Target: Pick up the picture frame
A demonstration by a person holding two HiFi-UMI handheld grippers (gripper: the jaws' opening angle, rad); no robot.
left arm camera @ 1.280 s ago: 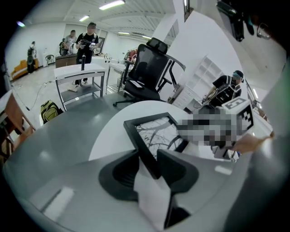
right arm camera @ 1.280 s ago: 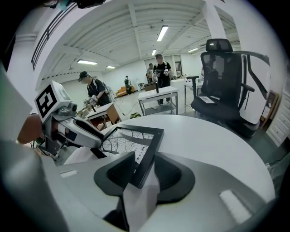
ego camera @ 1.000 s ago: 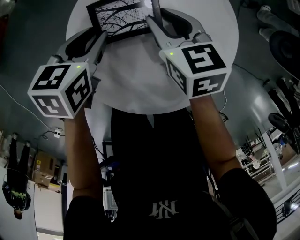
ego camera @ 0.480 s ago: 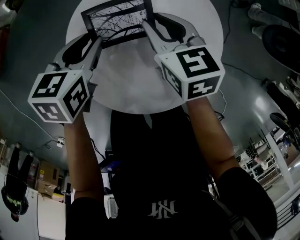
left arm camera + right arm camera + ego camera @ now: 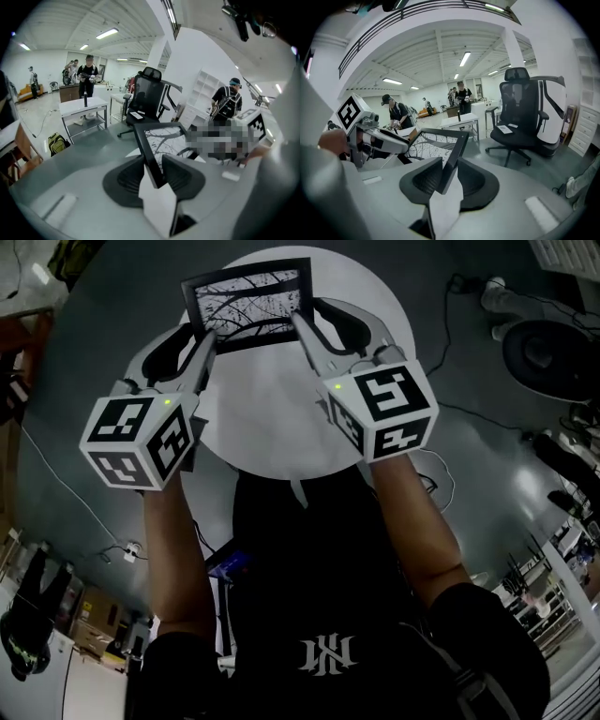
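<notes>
Black rectangular picture frame [image 5: 248, 301], bare-branch print, upper centre over a round white table [image 5: 272, 418]. Left gripper [image 5: 199, 336] clamps its left edge; right gripper [image 5: 311, 317], jaws just tightened, its right. Only the gripper views show a black office chair [image 5: 520, 112].

The picture frame [image 5: 246, 298] has a smooth, matt black border round a white, paper-looking print of black branches. The left gripper [image 5: 152, 161] has a pale grey, matt plastic body and dark, ribbed pads [image 5: 125, 178]. Its marker cube [image 5: 141, 442] is matt white with black printed squares. The round table [image 5: 272, 418] is smooth, matt white. The grey floor [image 5: 469, 474] is glossy. The shirt [image 5: 319, 568] is black cloth.
</notes>
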